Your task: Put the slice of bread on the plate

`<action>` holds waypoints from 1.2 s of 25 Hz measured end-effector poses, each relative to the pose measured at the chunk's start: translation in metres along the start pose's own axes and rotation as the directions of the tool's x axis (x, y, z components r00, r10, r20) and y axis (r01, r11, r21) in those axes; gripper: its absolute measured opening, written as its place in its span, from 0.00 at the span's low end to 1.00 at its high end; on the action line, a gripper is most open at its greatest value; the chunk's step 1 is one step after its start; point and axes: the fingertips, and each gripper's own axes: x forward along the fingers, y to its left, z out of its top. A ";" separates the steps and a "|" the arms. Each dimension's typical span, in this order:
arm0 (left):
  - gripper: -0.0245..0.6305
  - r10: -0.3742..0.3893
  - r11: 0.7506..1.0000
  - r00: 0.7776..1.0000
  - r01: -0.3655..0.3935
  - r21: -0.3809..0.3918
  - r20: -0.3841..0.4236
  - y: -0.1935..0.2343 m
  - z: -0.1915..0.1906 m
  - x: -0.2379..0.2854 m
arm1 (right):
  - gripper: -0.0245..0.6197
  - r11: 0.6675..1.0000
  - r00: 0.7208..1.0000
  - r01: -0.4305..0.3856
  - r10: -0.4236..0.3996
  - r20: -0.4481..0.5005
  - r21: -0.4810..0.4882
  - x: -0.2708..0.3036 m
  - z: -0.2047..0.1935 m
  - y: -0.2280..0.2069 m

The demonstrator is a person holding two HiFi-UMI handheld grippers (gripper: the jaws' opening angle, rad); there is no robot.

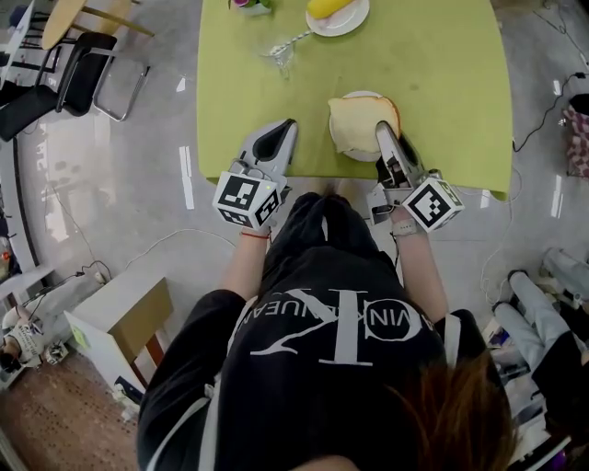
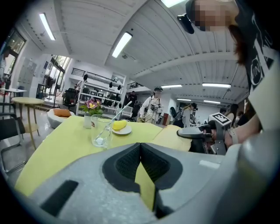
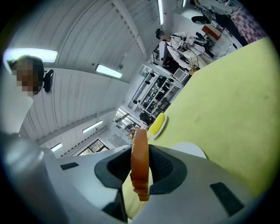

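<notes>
The slice of bread (image 1: pixel 357 123), pale with a brown crust, hangs flat just over the white plate (image 1: pixel 361 155) near the green table's front edge. My right gripper (image 1: pixel 383 131) is shut on its right edge. In the right gripper view the crust (image 3: pixel 140 168) stands on edge between the pads, with the plate (image 3: pixel 192 151) just behind it. My left gripper (image 1: pixel 285 129) rests over the table edge to the left of the plate, shut, with nothing in it. In the left gripper view (image 2: pixel 141 151) its pads meet.
A glass with a spoon (image 1: pixel 281 55) stands at mid table. Behind it are a small plate with a yellow item (image 1: pixel 336 14) and a flower pot (image 1: pixel 250 5). A black chair (image 1: pixel 83 74) is on the floor at the left. The person stands at the table's front edge.
</notes>
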 end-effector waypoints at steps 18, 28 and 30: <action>0.05 -0.003 1.000 1.000 0.003 -0.008 -0.004 0.018 0.004 0.006 | 0.24 0.969 0.967 0.188 -0.211 -0.140 -0.162 0.013 -0.017 -0.036; 0.05 -0.013 1.000 1.000 0.013 0.005 0.012 0.014 0.016 0.008 | 0.32 0.910 0.929 0.220 -0.305 -0.210 -0.351 0.011 -0.016 -0.046; 0.05 -0.007 1.000 1.000 0.007 0.008 0.018 0.016 0.018 0.007 | 0.35 0.895 0.920 0.227 -0.326 -0.216 -0.383 0.010 -0.016 -0.048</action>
